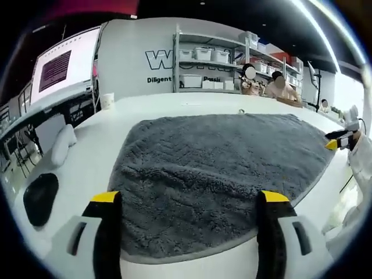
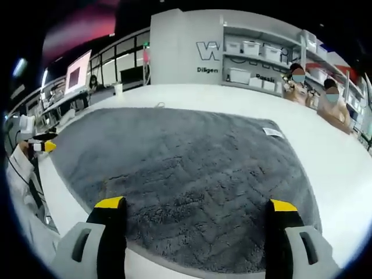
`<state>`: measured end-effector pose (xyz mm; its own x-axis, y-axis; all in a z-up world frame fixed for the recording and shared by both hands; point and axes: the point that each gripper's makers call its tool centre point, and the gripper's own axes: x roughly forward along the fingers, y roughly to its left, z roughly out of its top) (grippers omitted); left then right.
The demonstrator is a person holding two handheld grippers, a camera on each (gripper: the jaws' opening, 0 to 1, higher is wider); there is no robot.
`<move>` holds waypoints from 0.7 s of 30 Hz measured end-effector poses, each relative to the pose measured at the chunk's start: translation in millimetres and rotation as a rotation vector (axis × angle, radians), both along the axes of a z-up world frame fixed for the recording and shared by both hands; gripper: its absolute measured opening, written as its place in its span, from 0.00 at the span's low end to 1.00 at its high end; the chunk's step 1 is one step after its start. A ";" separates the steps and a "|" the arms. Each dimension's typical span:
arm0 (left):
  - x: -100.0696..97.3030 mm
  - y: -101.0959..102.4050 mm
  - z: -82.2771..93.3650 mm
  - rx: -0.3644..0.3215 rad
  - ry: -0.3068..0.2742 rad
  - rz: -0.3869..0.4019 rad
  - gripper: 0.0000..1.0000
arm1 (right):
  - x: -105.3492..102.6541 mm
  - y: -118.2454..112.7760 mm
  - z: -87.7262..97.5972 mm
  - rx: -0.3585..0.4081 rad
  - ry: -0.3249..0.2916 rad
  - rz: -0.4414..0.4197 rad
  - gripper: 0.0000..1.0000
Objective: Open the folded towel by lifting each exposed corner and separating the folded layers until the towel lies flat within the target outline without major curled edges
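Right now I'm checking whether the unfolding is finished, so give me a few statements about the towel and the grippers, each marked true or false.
1. The grey towel lies spread out on the white table. True.
2. The left gripper is clamped on the towel's edge. False: its jaws stand apart with nothing between them.
3. A small white label shows near the towel's far corner in the right gripper view. True.
4. The right gripper holds a lifted corner. False: it is open, and the towel lies flat beneath it.
5. The towel is bright red. False: it is grey.
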<state>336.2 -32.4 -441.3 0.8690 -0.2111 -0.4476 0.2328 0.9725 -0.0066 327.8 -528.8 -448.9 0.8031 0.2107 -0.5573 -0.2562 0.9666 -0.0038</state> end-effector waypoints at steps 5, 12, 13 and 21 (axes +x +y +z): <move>-0.7 0.8 -0.4 0.004 -0.003 -0.005 0.95 | -2.4 0.7 -0.1 0.002 -0.007 0.001 0.99; -2.3 1.8 -0.5 0.002 -0.016 -0.011 0.95 | -6.8 1.2 0.1 0.005 -0.020 0.004 0.99; -2.6 2.2 -0.5 0.002 -0.018 -0.012 0.95 | -7.4 1.3 0.2 0.006 -0.022 0.006 0.99; -4.1 3.4 -0.1 0.005 -0.016 -0.023 0.95 | -11.6 1.8 0.3 0.006 -0.023 0.005 0.99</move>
<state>332.0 -29.0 -441.4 0.8709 -0.2291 -0.4348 0.2554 0.9668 0.0020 316.2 -527.0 -448.6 0.8148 0.2182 -0.5370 -0.2609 0.9654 -0.0037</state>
